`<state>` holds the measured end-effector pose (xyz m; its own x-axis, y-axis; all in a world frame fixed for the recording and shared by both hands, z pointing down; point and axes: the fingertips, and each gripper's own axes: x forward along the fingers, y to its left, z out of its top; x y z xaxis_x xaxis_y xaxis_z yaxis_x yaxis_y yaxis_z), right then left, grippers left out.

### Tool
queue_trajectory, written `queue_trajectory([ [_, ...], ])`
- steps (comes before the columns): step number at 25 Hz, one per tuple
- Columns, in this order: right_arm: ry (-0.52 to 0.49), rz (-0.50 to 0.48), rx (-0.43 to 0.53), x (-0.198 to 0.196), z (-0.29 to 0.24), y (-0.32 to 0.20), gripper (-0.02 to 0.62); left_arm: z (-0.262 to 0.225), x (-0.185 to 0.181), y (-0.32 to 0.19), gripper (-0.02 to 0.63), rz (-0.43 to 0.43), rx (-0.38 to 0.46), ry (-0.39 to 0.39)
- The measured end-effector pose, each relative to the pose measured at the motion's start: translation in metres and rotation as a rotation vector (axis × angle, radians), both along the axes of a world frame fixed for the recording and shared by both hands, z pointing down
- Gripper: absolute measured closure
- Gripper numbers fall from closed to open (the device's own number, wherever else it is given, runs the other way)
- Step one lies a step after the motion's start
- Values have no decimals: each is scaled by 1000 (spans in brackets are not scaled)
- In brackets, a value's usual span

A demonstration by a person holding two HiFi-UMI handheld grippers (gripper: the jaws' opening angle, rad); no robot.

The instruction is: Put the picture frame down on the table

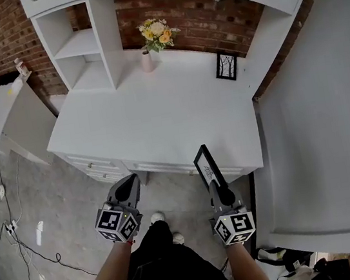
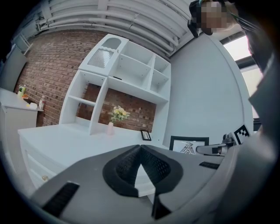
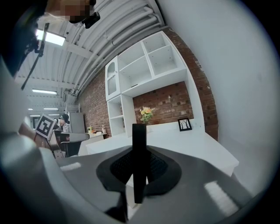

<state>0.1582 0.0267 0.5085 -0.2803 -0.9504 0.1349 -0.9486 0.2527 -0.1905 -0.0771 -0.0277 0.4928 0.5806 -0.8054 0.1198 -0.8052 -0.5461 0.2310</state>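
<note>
The jaws of the right gripper (image 3: 139, 168) are clenched on the picture frame (image 3: 139, 135), a thin black frame seen edge-on from this gripper's own camera, standing upright between the pads. From the head view the frame (image 1: 205, 165) rises from the right gripper (image 1: 215, 187), tilted slightly, held in the air just short of the near edge of the white surface (image 1: 159, 122) and not resting on it.

To the left of those jaws, at about the same level, the left gripper (image 1: 129, 183) has its jaws pressed together with nothing between them (its own camera shows the dark pads of the left gripper (image 2: 141, 152) meeting at a point). In that view, right of the closed jaws, the frame's (image 2: 189, 145) face shows a pale print.

Ahead of both pairs of jaws lies the surface. Far beyond them, at its back by a brick wall (image 1: 209, 20), stand a second small frame (image 1: 226, 66) and a pink vase (image 1: 147, 60) of yellow flowers (image 1: 157, 33). White shelves (image 1: 76, 46) rise ahead and to the left.
</note>
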Motion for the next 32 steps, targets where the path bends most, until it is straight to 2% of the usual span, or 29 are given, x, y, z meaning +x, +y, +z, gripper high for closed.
queue_trajectory([
  [18,24,7,-59,-6,20,-86,565,12,20,-104,603,65,-9,9],
  [32,33,9,-74,-18,26,-160,565,20,17,-177,603,104,-24,8],
])
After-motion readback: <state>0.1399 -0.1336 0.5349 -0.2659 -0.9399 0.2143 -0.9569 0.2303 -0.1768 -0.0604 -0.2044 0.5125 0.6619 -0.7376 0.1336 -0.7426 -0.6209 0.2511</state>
